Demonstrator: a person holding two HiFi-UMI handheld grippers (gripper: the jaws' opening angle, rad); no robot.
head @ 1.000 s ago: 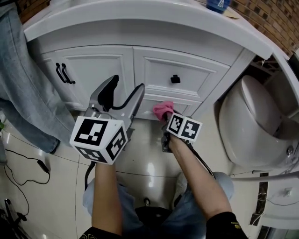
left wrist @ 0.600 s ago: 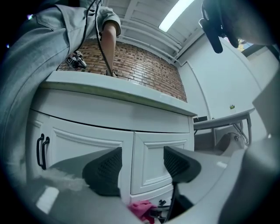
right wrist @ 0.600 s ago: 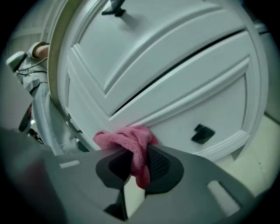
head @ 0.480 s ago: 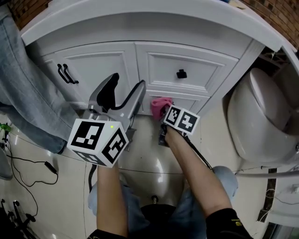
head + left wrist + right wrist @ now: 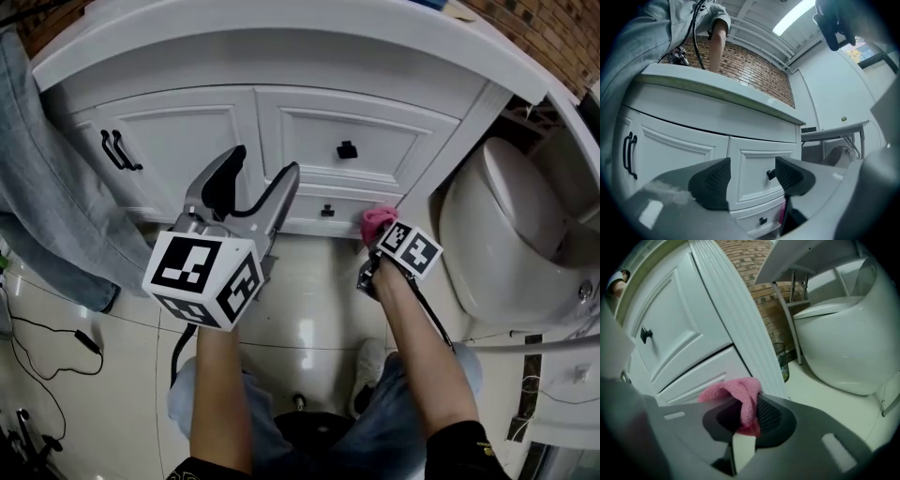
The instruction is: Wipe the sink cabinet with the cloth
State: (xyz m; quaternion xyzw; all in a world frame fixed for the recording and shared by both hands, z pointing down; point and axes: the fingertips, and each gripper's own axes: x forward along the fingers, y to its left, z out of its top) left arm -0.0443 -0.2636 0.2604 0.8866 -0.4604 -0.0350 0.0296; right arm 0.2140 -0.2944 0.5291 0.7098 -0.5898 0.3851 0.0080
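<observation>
Pink cloth (image 5: pixel 377 217) low on the sink cabinet (image 5: pixel 187 131) front, at right end of bottom drawer (image 5: pixel 309 208), by the corner post. Right gripper (image 5: pixel 746 414) clamped on cloth. Left gripper (image 5: pixel 261 165) jaws apart, nothing between them, clear of cabinet. Toilet (image 5: pixel 497 244) beside.

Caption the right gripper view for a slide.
Right gripper shut on the pink cloth, beside the white sink cabinet.

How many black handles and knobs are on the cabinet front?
4: two bar pulls side by side at left, one knob on the upper drawer, one on the lower drawer. The left hand-held gripper may hide others.
</observation>
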